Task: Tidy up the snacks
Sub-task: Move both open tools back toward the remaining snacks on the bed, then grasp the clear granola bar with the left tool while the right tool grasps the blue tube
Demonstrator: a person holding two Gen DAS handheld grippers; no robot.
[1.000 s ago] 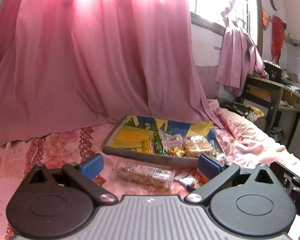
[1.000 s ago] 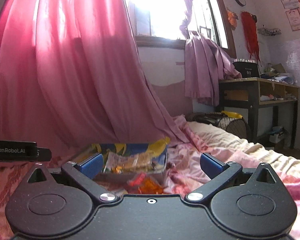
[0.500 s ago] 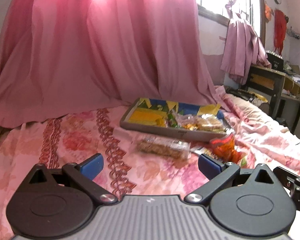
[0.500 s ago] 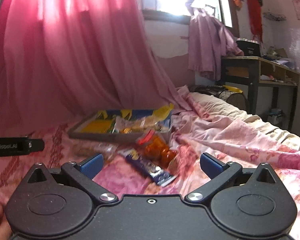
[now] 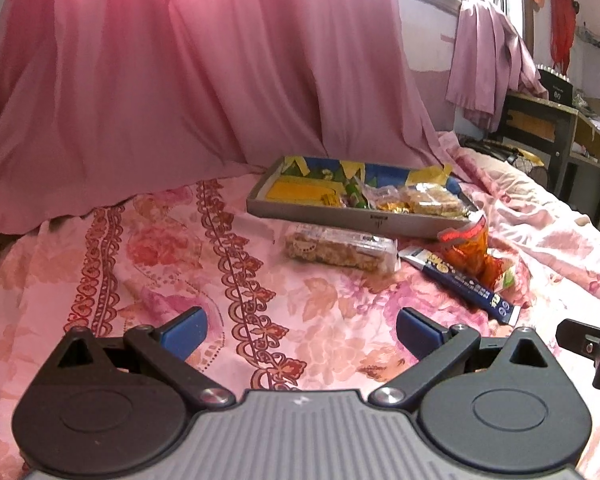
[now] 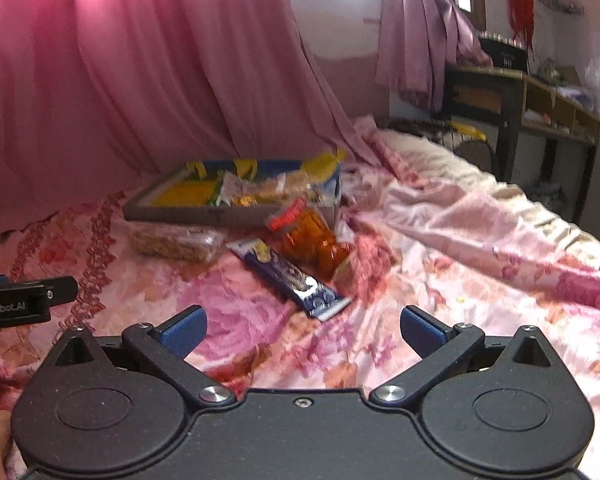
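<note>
A grey tray [image 5: 320,216] [image 6: 172,213] with a colourful lining holds several snack packets on the floral bedsheet. In front of it lie a clear packet of nut bar [image 5: 340,249] [image 6: 176,243], a dark blue wrapper [image 5: 466,283] [image 6: 292,278] and an orange snack bag [image 5: 470,254] [image 6: 314,240]. My left gripper [image 5: 300,328] is open and empty, well short of the nut bar. My right gripper [image 6: 302,330] is open and empty, just short of the blue wrapper.
A pink curtain [image 5: 180,80] hangs behind the tray. A rumpled floral blanket [image 6: 480,240] lies to the right. A dark desk [image 5: 548,136] stands at the far right. Each gripper's body shows at the edge of the other's view.
Both grippers have pulled back and tilted down; the tray and loose snacks now sit farther away and higher in view. Both stayed open.
</note>
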